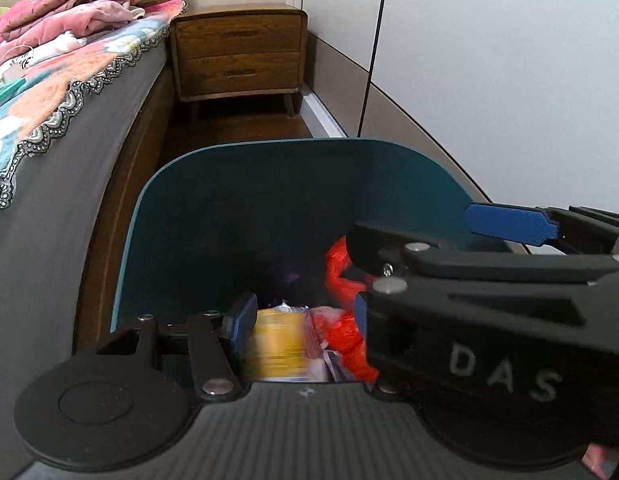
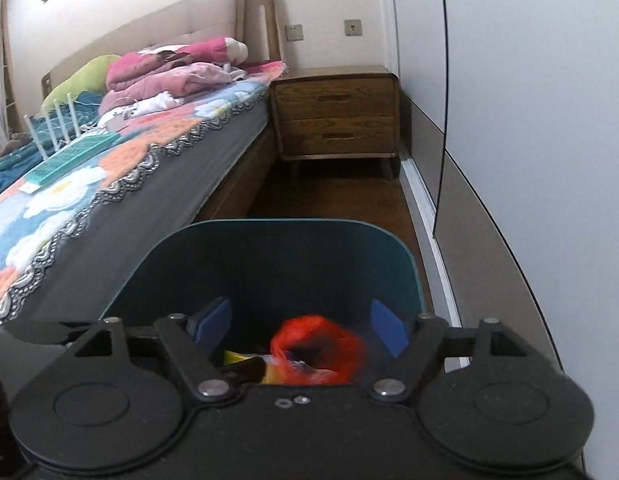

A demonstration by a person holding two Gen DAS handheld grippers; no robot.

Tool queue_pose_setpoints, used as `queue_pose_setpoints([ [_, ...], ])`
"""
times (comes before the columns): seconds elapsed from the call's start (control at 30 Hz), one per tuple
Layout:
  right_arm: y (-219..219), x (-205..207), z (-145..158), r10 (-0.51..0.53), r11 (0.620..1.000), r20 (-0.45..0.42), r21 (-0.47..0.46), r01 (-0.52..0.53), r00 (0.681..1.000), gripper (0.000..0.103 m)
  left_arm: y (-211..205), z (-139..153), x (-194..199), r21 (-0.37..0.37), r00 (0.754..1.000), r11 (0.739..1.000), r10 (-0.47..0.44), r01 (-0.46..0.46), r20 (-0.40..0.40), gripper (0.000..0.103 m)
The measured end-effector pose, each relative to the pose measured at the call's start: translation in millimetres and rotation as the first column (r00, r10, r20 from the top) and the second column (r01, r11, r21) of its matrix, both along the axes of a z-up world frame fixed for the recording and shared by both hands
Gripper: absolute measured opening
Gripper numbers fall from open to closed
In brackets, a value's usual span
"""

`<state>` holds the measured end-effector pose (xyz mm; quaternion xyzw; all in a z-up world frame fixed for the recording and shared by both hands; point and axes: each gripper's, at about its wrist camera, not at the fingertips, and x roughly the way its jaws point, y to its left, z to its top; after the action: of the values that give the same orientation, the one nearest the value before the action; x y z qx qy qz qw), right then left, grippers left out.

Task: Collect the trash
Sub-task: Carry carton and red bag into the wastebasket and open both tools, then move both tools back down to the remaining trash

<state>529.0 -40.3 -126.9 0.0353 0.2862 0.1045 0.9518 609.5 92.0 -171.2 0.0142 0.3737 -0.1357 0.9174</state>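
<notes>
We hover both grippers over teal bin. Left gripper fingers clamp yellow can; right gripper fingers wide, empty, red bag below at 6 o'clock. Risk: can released early strikes rim, rolls onto floor.

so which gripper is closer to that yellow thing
left. the yellow thing sits right between the left gripper's fingers; the right gripper hangs open off to its right, beside the red bag.

Soft even daylight, bin interior dark, trash motion-blurred, strong fisheye bending at edges
</notes>
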Motion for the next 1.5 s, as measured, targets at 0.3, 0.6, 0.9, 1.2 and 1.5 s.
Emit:
queue_pose_setpoints([
  [0.3,-20.0,-23.1,15.0,0.007,0.998,0.044,0.066,-0.01,0.999,0.078,-0.1,8.4,-24.3,0.012,0.998,1.0,-0.016,0.015,0.063,0.067],
  [0.6,-36.9,-56.3,20.4,0.056,0.996,0.087,0.069,-0.062,0.995,0.08,4.2,21.6,-58.7,0.027,0.99,0.999,-0.05,0.047,0.134,0.067],
  [0.9,-53.7,-99.4,18.4,0.063,0.995,0.177,0.061,-0.075,0.982,0.085,10.4,35.2,-83.6,0.002,0.984,0.998,-0.069,0.069,0.162,0.071],
  [1.2,-76.7,-146.4,-18.3,0.036,0.997,0.181,0.063,-0.049,0.983,0.098,5.6,24.4,-123.0,-0.01,0.978,0.993,-0.113,0.116,0.173,0.082],
  [1.5,-82.2,-158.7,-110.7,0.039,0.999,0.003,0.019,-0.039,0.999,0.103,-27.3,-31.1,-160.6,0.021,0.968,0.982,-0.188,0.188,0.164,0.082],
])
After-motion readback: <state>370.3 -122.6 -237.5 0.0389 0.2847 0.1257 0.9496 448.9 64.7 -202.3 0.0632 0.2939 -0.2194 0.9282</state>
